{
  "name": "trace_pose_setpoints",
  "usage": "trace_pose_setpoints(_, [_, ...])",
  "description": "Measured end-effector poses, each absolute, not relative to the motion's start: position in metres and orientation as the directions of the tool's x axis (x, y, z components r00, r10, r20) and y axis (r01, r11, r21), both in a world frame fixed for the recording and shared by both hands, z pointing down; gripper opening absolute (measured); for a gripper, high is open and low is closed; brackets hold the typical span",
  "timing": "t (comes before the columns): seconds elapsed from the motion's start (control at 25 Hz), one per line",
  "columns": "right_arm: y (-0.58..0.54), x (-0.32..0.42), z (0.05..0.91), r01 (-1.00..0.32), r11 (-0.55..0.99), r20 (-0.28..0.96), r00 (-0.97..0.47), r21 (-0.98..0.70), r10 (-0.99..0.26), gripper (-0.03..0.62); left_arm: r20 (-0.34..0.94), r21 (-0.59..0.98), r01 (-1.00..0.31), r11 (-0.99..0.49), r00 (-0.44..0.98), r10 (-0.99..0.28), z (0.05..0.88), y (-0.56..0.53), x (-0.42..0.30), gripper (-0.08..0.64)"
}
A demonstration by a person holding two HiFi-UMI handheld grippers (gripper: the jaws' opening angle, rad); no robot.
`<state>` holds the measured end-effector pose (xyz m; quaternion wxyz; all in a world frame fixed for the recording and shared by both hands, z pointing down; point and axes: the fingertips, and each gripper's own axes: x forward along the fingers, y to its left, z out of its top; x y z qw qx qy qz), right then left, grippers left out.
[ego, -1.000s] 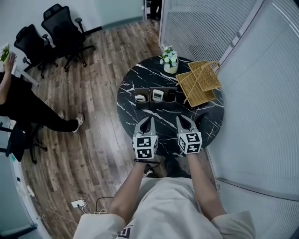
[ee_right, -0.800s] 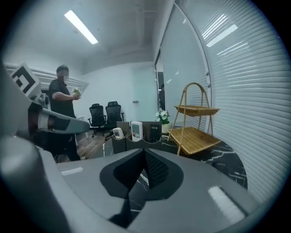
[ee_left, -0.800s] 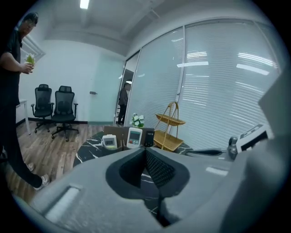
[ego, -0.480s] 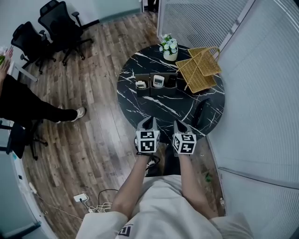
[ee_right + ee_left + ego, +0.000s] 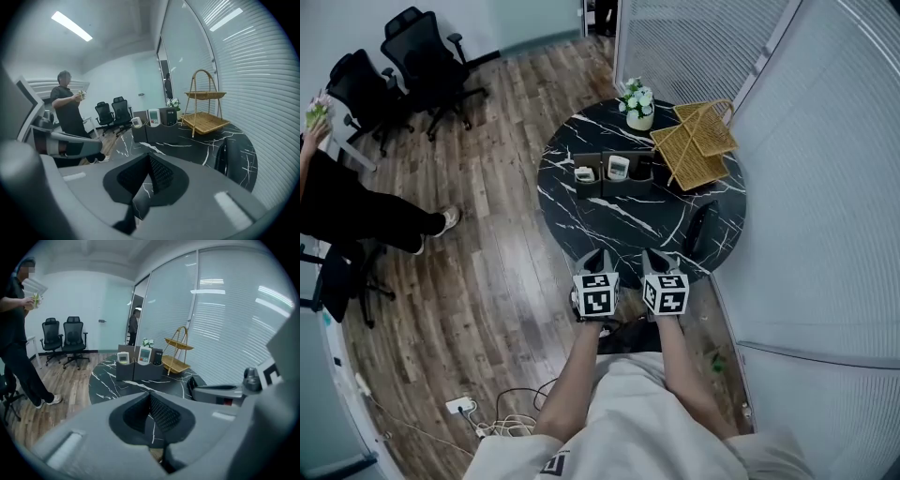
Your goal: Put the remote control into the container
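Black marble surface: left claw, right claw both clenched, empty, pulled back to near rim, lower centre. Ahead, remote controls stand in container, upper centre; task likely finished.

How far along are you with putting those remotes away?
Two white remotes already stand in the container. Nothing is in hand: left gripper and right gripper are shut, empty, near the table edge. Left: a long black object, possibly a remote, lies outside it.
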<state>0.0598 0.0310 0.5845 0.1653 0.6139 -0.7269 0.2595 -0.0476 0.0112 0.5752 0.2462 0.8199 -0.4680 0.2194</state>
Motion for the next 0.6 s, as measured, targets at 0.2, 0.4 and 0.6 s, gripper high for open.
trace_pose_setpoints(0.2, [0.032, 0.064, 0.567, -0.979, 0.112, 0.513, -0.184, -0.168, -0.839, 0.002, 0.584, 0.211, -0.874, -0.438, 0.472, -0.661, 0.571, 0.018, -0.052, 0.005])
trace_pose_setpoints(0.4, [0.033, 0.057, 0.564, -0.976, 0.122, 0.499, -0.197, -0.18, -0.844, 0.002, 0.575, 0.207, -0.865, -0.458, 0.486, -0.658, 0.567, 0.025, -0.051, 0.005])
trace_pose_setpoints(0.6, [0.032, 0.049, 0.565, -0.973, 0.141, 0.507, -0.215, -0.181, -0.835, 0.002, 0.57, 0.197, -0.856, -0.478, 0.497, -0.655, 0.56, 0.027, -0.05, 0.005])
